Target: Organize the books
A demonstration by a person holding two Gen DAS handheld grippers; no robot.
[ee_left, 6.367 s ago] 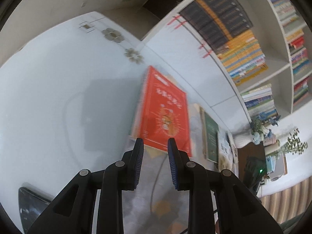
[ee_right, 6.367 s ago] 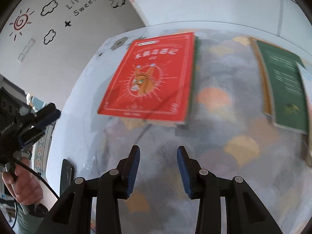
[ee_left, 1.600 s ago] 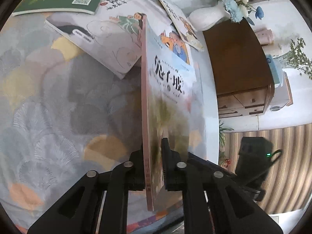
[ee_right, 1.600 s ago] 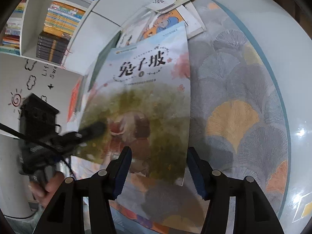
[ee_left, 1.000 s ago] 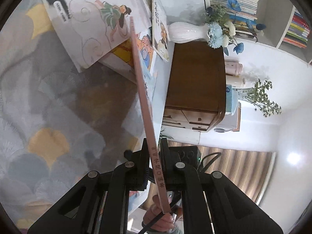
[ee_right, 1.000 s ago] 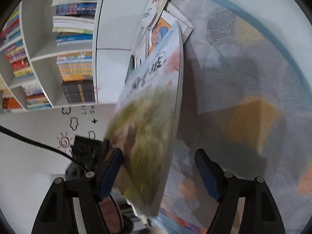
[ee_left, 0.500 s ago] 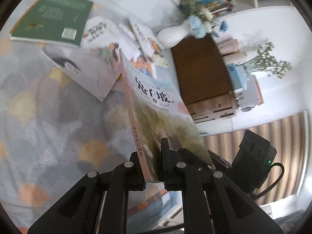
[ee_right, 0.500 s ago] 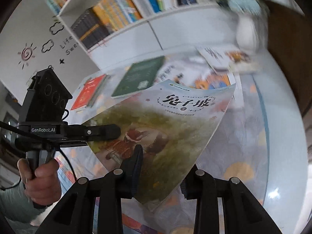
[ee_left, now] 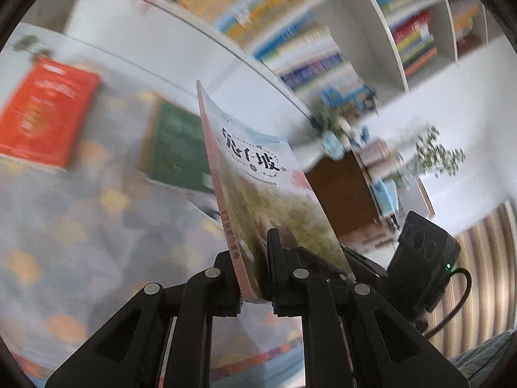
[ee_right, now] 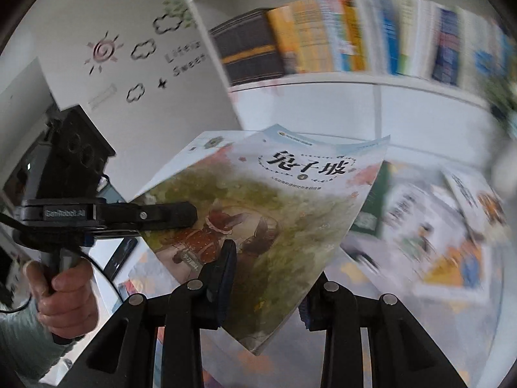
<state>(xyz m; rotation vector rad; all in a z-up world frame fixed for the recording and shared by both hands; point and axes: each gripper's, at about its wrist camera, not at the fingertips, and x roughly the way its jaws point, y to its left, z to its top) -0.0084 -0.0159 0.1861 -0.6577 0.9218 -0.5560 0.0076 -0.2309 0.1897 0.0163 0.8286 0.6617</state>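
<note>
A thin picture book [ee_left: 258, 177] with a pale cover and a green-brown scene hangs in the air over the patterned tablecloth [ee_left: 80, 226]. My left gripper [ee_left: 252, 258] is shut on its spine edge near the bottom. From the right wrist the same book [ee_right: 274, 210] faces me, cover up and tilted. The left gripper [ee_right: 190, 216] clamps its left edge there, held by a hand [ee_right: 64, 297]. My right gripper [ee_right: 268, 278] is shut on the book's lower corner, one finger [ee_right: 226, 258] on the cover and the other behind it.
A red book [ee_left: 45, 113] and a green book [ee_left: 177, 152] lie flat on the table beyond. More picture books [ee_right: 436, 242] lie at the right. Behind stands a white bookshelf [ee_right: 323, 38] full of upright books. A flower vase [ee_left: 336, 129] tops a brown cabinet [ee_left: 342, 194].
The right jaws closed from wide apart onto the book's lower corner. Both grippers then lifted the book and swung it from the table towards the bookshelf.
</note>
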